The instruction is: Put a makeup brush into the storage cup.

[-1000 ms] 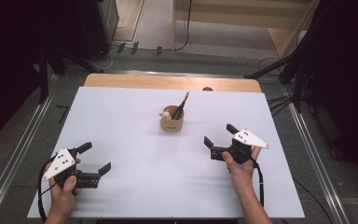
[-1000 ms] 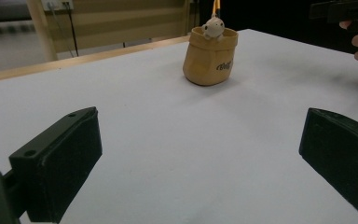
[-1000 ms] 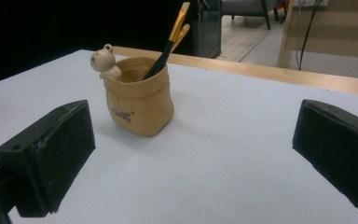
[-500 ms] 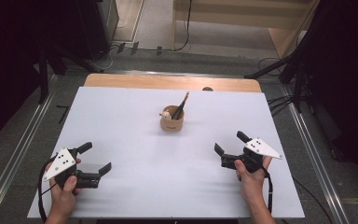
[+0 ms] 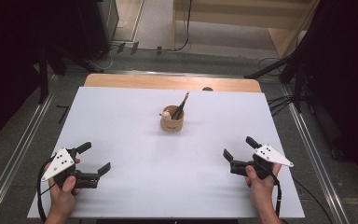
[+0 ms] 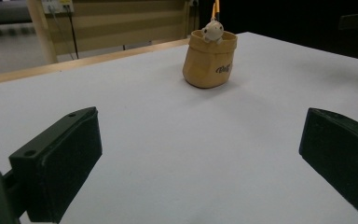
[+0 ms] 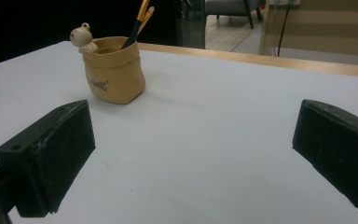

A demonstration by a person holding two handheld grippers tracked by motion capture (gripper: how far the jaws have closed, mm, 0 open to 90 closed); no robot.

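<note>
A tan pen pot (image 5: 172, 123) with a small bear figure on its rim stands upright at the middle of the white table (image 5: 121, 121), with pens (image 5: 182, 104) leaning in it. My left gripper (image 5: 94, 157) rests near the front left, open and holding nothing. My right gripper (image 5: 238, 147) is at the front right, open and likewise holding nothing. In the left gripper view the pot (image 6: 209, 60) stands far ahead of the wide-apart jaws of the left gripper (image 6: 198, 154). In the right gripper view the pot (image 7: 114, 70) is ahead and to the left of the right gripper (image 7: 191, 149).
A wooden strip (image 5: 168, 83) runs along the table's far edge, with a small dark knob (image 5: 207, 88) on it. Metal rails (image 5: 18, 154) flank the table on both sides. Cables (image 5: 279, 100) lie on the floor at the right.
My right gripper has moved right and back toward the table's front edge, still open. The left gripper has hardly moved.
</note>
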